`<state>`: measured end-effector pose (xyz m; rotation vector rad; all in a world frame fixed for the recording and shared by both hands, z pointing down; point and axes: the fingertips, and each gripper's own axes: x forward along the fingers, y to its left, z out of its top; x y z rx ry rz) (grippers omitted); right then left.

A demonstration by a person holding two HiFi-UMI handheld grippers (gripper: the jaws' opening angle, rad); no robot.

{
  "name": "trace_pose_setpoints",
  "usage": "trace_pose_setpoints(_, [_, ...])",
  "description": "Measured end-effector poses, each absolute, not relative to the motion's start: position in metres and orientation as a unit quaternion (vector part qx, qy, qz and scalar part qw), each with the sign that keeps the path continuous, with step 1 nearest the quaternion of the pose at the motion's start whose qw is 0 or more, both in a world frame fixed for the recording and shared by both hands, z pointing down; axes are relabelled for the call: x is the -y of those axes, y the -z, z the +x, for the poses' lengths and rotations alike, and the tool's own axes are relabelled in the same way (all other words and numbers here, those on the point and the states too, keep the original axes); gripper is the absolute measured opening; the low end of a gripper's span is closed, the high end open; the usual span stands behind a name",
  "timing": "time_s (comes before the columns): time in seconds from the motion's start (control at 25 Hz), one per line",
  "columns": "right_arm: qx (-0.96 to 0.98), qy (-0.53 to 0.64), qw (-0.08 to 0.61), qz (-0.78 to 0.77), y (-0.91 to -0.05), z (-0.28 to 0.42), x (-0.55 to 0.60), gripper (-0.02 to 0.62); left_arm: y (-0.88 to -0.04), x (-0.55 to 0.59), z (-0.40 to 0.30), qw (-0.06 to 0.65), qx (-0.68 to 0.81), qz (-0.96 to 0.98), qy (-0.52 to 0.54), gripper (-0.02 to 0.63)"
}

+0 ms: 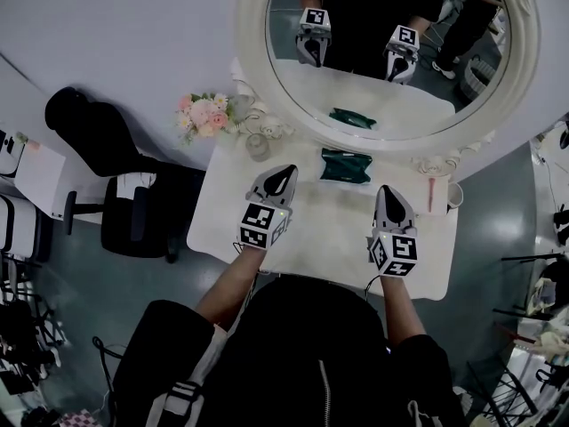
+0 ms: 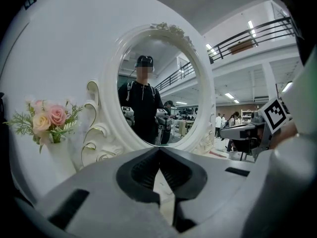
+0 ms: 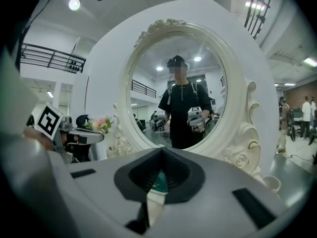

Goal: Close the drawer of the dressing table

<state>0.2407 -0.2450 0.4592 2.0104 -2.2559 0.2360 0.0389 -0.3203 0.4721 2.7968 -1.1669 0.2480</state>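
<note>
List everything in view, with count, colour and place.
dressing table: 1, white, centre, under both grippers
mirror: 1, white ornate frame, at the table's back
pouch: 1, dark green, on the table before the mirror
flowers: 1 bunch, pink and cream, table's back left
cup: 1, white, table's right edge
chair: 1, black, floor left of the table
left gripper: 1, grey, shut, over the table's left
right gripper: 1, grey, shut, over the table's right
</note>
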Motion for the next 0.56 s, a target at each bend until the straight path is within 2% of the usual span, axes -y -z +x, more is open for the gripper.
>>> trace_pose_setpoints(0.56, [0.744,-0.091,0.047,0.660,-0.4632,0.2395,0.2408,-0.002,-0.4786,0.3170,0.0356,0.060,0.387,0.916,-0.082,0.005])
